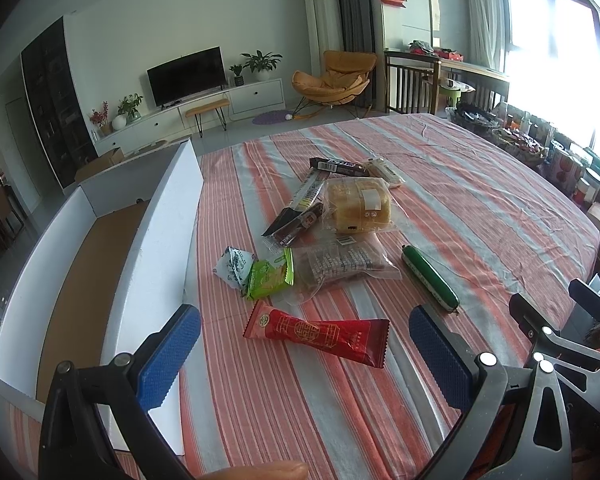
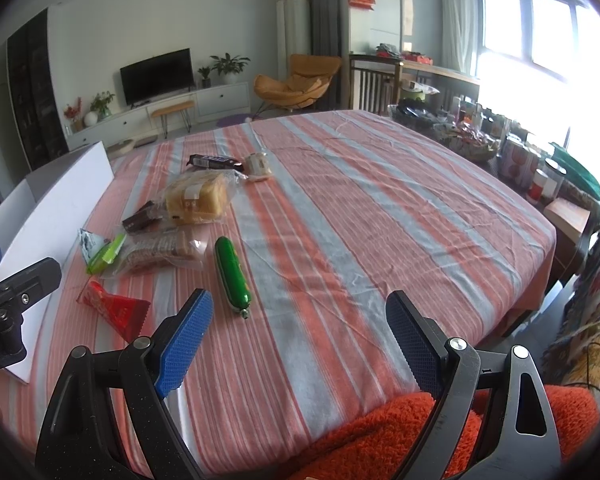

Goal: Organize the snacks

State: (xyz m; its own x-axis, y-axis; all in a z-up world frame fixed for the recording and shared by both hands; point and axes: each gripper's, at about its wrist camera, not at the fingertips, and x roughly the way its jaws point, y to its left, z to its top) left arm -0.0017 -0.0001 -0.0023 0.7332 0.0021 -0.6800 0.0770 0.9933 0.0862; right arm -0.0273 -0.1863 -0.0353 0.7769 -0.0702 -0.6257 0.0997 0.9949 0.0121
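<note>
Hovering above the striped counter (image 1: 440,184), the left gripper (image 1: 304,344) has its blue pads spread wide and grips nothing. Between those pads, just ahead, lies the red sachet (image 1: 318,332), flat, its long axis running across the gripper's line from left to right, the round emblem end to the left and the serrated end to the right. Ahead and to the right of that gripper lies the green sausage (image 1: 430,278), its long axis slanting from far-left to near-right, its clipped tip nearest the right pad. Farther ahead sit the small green packet (image 1: 270,274) and a white-and-green pouch (image 1: 232,266) touching it, then a clear cracker bag (image 1: 342,262), a bagged bread loaf (image 1: 358,204) and dark wrapped bars (image 1: 296,210) overlapping one another; their print is too small to read. Left of the left gripper stands a white box (image 1: 168,216) with a brown floor, its near end cut off by the gripper's frame.

The right gripper (image 2: 300,336) is likewise wide open and empty, held over bare cloth. From it the green sausage is ahead-left, just beyond the left pad, pointing almost straight away. The red sachet is half hidden behind that pad. An orange fuzzy sleeve (image 2: 380,432) fills the lower edge.
</note>
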